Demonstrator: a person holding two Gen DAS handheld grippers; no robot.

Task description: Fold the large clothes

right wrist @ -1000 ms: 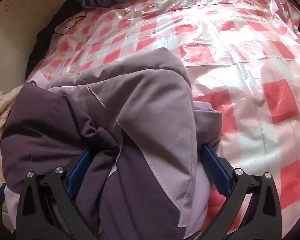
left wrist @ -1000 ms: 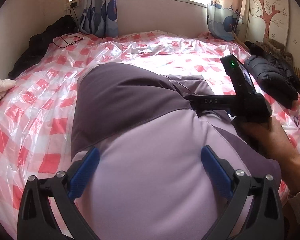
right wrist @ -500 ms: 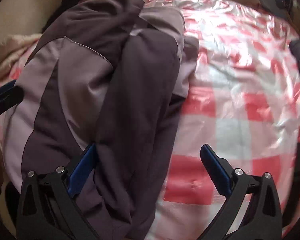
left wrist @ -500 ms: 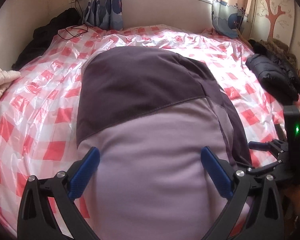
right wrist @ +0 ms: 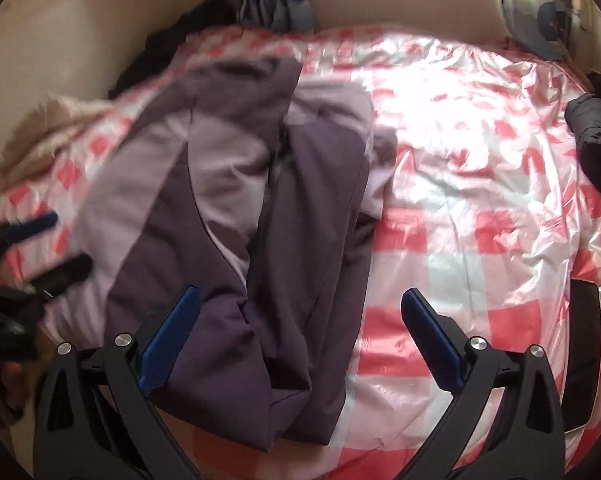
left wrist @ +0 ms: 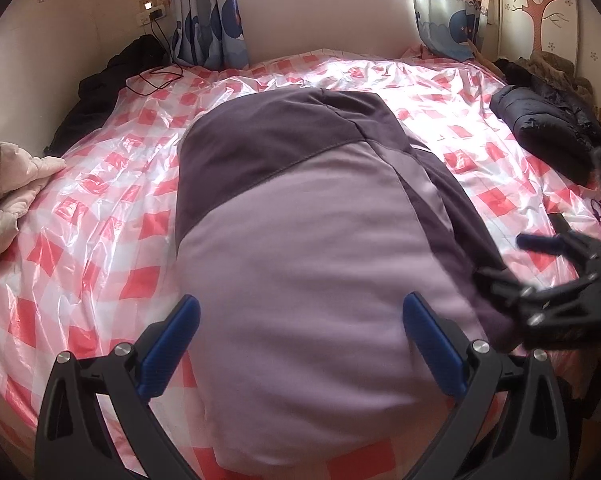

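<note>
Item: purple two-tone garment (left wrist: 308, 240), lilac and dark plum panels, lying lengthwise on the bed (left wrist: 100, 208) under its checked plastic cover, already narrowed into a long strip. The right wrist view shows a dark layer lapped over the right side of the garment (right wrist: 260, 216).

Your left gripper (left wrist: 300, 344): jaws spread wide, straddling the near lilac end, nothing held.

Your right gripper (right wrist: 300, 336): jaws spread wide, empty, above the garment's near right edge; the right blue finger is over bare cover.

Step in hand, by judgement: side folds look finished; both claws appear free between folds.

Next move calls for: a pinch with each claw on a near corner, through all layers, then carrying that end toward the window-side end to halve the length. The slick cover may let the strip slide.

Also present: dark jacket (left wrist: 548, 132), pink quilt (left wrist: 8, 184).
</note>
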